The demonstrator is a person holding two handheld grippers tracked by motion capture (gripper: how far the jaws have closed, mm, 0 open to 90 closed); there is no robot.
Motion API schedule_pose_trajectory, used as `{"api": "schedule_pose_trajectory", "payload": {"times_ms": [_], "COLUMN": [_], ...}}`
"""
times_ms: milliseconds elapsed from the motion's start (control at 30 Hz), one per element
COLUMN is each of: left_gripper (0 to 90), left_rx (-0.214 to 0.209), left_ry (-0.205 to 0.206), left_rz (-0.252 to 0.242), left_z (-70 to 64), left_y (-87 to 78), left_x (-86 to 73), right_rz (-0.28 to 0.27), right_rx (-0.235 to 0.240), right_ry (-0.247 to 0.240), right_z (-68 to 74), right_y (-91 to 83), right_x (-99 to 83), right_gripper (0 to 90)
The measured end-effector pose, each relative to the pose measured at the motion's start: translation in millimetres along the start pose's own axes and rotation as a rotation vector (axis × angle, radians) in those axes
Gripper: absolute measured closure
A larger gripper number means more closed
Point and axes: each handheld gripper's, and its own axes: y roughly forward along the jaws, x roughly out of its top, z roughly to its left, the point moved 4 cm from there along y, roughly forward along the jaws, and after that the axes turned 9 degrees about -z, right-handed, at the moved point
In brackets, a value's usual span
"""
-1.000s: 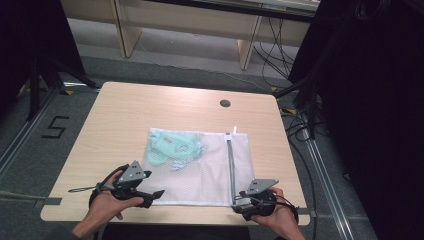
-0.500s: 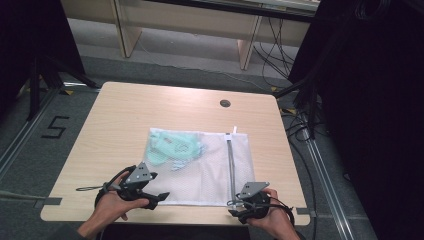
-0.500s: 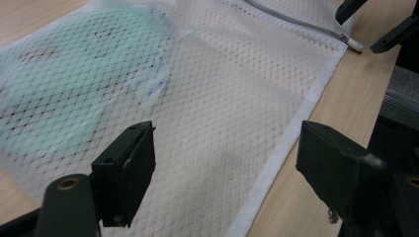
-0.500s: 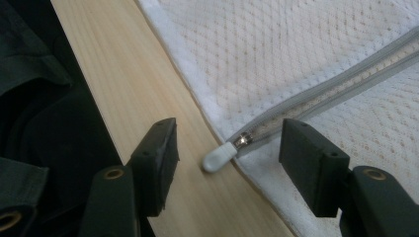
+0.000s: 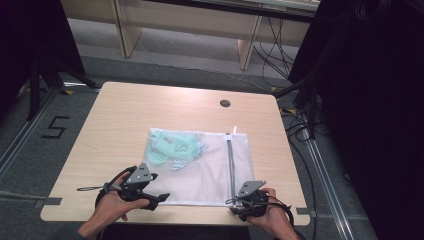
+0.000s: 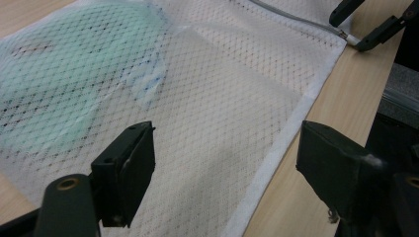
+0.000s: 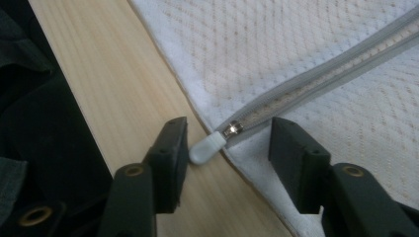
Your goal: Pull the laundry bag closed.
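A white mesh laundry bag (image 5: 200,167) lies flat on the wooden table (image 5: 125,115), with a mint-green garment (image 5: 172,147) inside its left part. A grey zipper (image 5: 230,165) runs along the bag's right side to the front edge. My right gripper (image 7: 225,148) is open at the bag's front right corner, its jaws on either side of the white zipper pull (image 7: 207,148). My left gripper (image 6: 222,173) is open over the bag's front edge (image 6: 276,153), nothing held. In the high view the left gripper (image 5: 157,197) and right gripper (image 5: 237,205) sit near the table's front edge.
A round cable hole (image 5: 225,103) is at the table's back right. Cables (image 5: 300,120) hang off the right side. The table's front edge lies just behind both hands. A floor mark "5" (image 5: 54,127) is to the left.
Both hands have drawn slightly back toward the table's front edge. The right gripper has settled around the zipper pull. The bag has not moved.
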Motion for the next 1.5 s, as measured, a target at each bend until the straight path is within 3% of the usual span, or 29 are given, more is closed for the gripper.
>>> {"api": "schedule_pose_trajectory", "payload": {"times_ms": [133, 167, 200, 300, 333, 400, 500, 533, 567, 600, 667, 733, 800, 833, 867, 967, 1000, 1033, 1067, 1233, 1267, 1333, 1400, 1433, 1500], "left_gripper": [22.2, 22.2, 22.2, 22.2, 22.2, 22.2, 22.2, 22.2, 22.2, 22.2, 22.1, 22.1, 22.1, 22.1, 22.1, 22.1, 22.0, 22.0, 22.0, 21.9, 21.9, 21.9, 21.8, 21.8, 21.8], "left_rx": [-0.001, 0.002, 0.001, -0.002, -0.012, -0.005, -0.006, -0.008, -0.008, -0.009, -0.019, -0.020, -0.024, -0.025, -0.019, -0.029, -0.030, -0.029, -0.033, -0.036, -0.040, -0.041, -0.038, -0.034, -0.041], "left_ry": [0.029, 0.007, 0.007, 0.006, 0.034, 0.010, 0.011, 0.010, 0.009, 0.009, 0.020, 0.016, 0.031, 0.031, 0.007, 0.038, 0.018, 0.028, 0.009, 0.011, 0.034, 0.039, 0.000, 0.011, 0.003], "left_rz": [0.004, 0.003, 0.004, 0.001, 0.005, 0.007, 0.006, 0.006, 0.006, 0.006, 0.003, -0.009, 0.004, 0.004, 0.009, 0.010, -0.007, 0.003, 0.007, 0.008, 0.011, 0.012, 0.001, 0.009, 0.004], "left_z": [1.8, 0.7, 0.7, -0.6, 0.5, -0.3, -0.7, -0.9, -1.0, -1.1, -1.5, -2.5, -1.5, -1.7, -3.6, -2.3, -3.9, -3.2, -4.8, -5.0, -4.3, -4.2, -6.7, -6.1, -7.1], "left_y": [0.1, 0.6, 0.5, -0.1, -0.5, 0.4, 0.5, 0.6, 0.6, 0.7, 1.1, 2.0, 1.2, 1.5, 1.3, 1.7, 3.2, 2.9, 2.8, 3.5, 3.3, 3.3, 5.0, 4.6, 5.1], "left_x": [-0.3, -0.8, -0.8, -0.5, 0.0, -1.0, -1.1, -1.1, -1.1, -1.1, -0.8, -0.6, -0.8, -0.8, -1.3, -0.7, -0.6, -0.9, -1.4, -1.7, -1.1, -1.1, -1.5, -1.6, -1.7], "right_rz": [0.007, -0.004, -0.003, -0.013, -0.007, -0.013, -0.010, -0.013, -0.002, -0.005, 0.008, -0.014, -0.019, -0.019, -0.033, -0.040, -0.040, -0.040, -0.040, -0.051, -0.045, -0.052, -0.045, -0.043, -0.030], "right_rx": [0.004, -0.003, -0.004, -0.006, -0.015, -0.007, -0.025, -0.012, -0.011, -0.013, -0.020, -0.019, -0.022, -0.022, -0.031, -0.028, -0.043, -0.043, -0.039, -0.028, -0.030, -0.019, -0.012, -0.026, -0.023], "right_ry": [0.029, 0.031, 0.054, 0.056, 0.077, 0.081, 0.095, 0.053, 0.077, 0.060, 0.105, 0.045, 0.062, 0.062, 0.068, 0.044, 0.068, 0.068, 0.056, 0.039, 0.076, 0.052, 0.068, 0.049, 0.077], "right_z": [-0.6, -1.1, -0.5, -3.5, -3.4, -3.7, -3.9, -7.9, -5.9, -7.8, -4.5, -9.0, -7.0, -7.0, -7.3, -10.4, -9.4, -9.4, -10.1, -11.4, -11.0, -14.4, -12.6, -14.8, -12.1], "right_y": [-1.3, -0.7, -2.1, -2.8, -3.2, -4.3, -4.9, -6.7, -7.7, -7.6, -6.8, -5.8, -7.7, -7.7, -10.8, -12.6, -12.5, -12.5, -12.4, -11.4, -10.9, -10.6, -9.3, -7.8, -7.6], "right_x": [-0.4, -0.7, -0.6, -0.5, -1.2, -1.2, -1.5, -1.6, -1.7, -1.7, -2.7, -1.8, -1.6, -1.6, 0.2, 0.5, 0.4, 0.4, 0.4, 1.7, 1.7, 1.8, 1.3, 1.3, 0.8], "right_gripper": [60.4, 63.1, 64.8, 67.3, 69.6, 71.5, 77.5, 78.3, 79.1, 79.5, 80.6, 81.3, 84.7, 84.7, 86.1, 86.2, 86.3, 86.3, 86.4, 86.1, 85.8, 85.7, 85.5, 85.4, 85.5]}}
